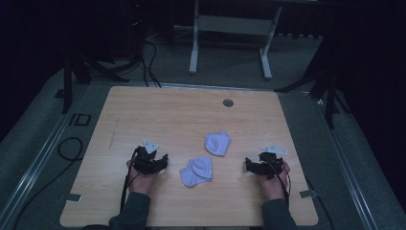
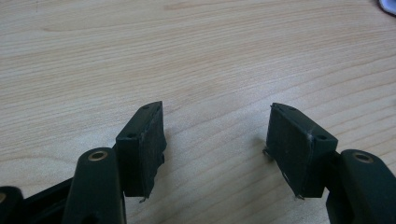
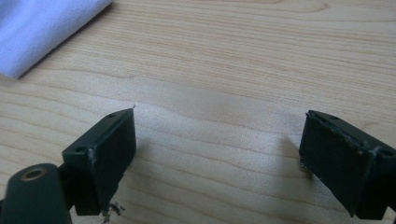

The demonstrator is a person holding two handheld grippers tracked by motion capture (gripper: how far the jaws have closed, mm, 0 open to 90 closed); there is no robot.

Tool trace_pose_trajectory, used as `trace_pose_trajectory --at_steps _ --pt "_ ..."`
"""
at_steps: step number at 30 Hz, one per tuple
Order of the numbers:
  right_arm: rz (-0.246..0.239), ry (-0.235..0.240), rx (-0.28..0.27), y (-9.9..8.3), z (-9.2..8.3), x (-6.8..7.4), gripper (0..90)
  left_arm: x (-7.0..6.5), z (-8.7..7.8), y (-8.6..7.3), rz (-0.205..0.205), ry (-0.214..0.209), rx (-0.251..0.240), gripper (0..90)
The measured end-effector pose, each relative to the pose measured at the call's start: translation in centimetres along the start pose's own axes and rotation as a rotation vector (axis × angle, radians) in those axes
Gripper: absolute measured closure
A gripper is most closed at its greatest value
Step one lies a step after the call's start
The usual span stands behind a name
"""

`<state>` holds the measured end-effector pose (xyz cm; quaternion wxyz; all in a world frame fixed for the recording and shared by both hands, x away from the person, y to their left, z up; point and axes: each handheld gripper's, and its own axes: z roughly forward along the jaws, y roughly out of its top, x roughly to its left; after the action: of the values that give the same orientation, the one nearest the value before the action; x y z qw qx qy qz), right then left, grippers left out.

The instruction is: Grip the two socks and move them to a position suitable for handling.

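Two small pale-lavender cloth pieces lie mid-table, near each other but apart: the near cloth (image 1: pixel 197 171) between your two hands, the far cloth (image 1: pixel 218 143) up at about 1 o'clock from it. Each looks like a folded or bunched bit of soft fabric, perhaps a small sock or pouch, with a rounded raised fold on top; fine detail is too small to tell. The near cloth's long axis runs roughly 8 to 2 o'clock, the far one's closer to 10 to 4. From your left gripper (image 1: pixel 160 162) the near cloth sits at about 4 o'clock, just beside it; from your right gripper (image 1: pixel 250 165) the same cloth is at 9 o'clock, farther off, and the far cloth at roughly 10 o'clock. So the left is nearer the near piece, the right about as well placed for the far one. Both claws are spread wide with nothing between them: bare wooden table (image 1: pixel 158 112) shows in the gap in each gripper view. In the right gripper view a corner of lavender cloth (image 3: pixel 44 30) lies at 10 o'clock from the jaws, clear of them. Likely next: close in on a cloth edge.
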<state>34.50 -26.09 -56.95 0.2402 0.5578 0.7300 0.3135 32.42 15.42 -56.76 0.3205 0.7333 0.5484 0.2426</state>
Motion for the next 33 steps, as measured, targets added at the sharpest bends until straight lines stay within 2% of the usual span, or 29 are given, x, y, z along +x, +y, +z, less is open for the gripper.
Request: trace_pose_trajectory --at_steps 6,13,18,19,20,21,24,29,30,33 --pt "0.0 0.0 0.0 0.0 0.0 0.0 10.7 -0.1 -0.1 0.0 0.001 -0.004 0.003 39.6" --pt "0.002 -0.001 0.0 0.0 0.0 0.0 11.0 -0.3 -0.3 0.1 0.013 -0.014 0.018 48.5" --pt "0.002 -0.001 0.0 0.0 0.0 0.0 11.0 -0.6 -0.4 0.2 0.026 -0.028 0.02 59.6" --pt "0.002 -0.001 0.0 0.0 0.0 0.0 11.0 -0.7 -0.4 0.2 0.028 -0.031 0.021 59.6" --pt "0.002 -0.001 0.0 0.0 0.0 0.0 11.0 -0.9 -0.5 0.2 0.032 -0.044 0.024 64.0" --pt "0.002 -0.001 0.0 0.0 0.0 0.0 11.0 -0.9 -0.5 0.2 0.032 -0.044 0.024 65.8" --pt "0.002 -0.001 0.0 0.0 0.0 0.0 11.1 -1.3 -0.7 0.2 0.046 -0.078 0.032 69.6" --pt "0.001 0.0 0.0 0.0 0.0 0.0 11.1 -2.0 -1.2 0.3 0.076 -0.112 0.019 77.4" --pt "0.001 0.0 0.0 0.0 0.0 0.0 11.1 -2.3 -1.5 0.3 0.087 -0.129 0.009 77.4" --pt "0.001 0.0 0.0 0.0 0.0 0.0 11.1 -2.8 -1.9 0.3 0.104 -0.153 0.005 85.4"
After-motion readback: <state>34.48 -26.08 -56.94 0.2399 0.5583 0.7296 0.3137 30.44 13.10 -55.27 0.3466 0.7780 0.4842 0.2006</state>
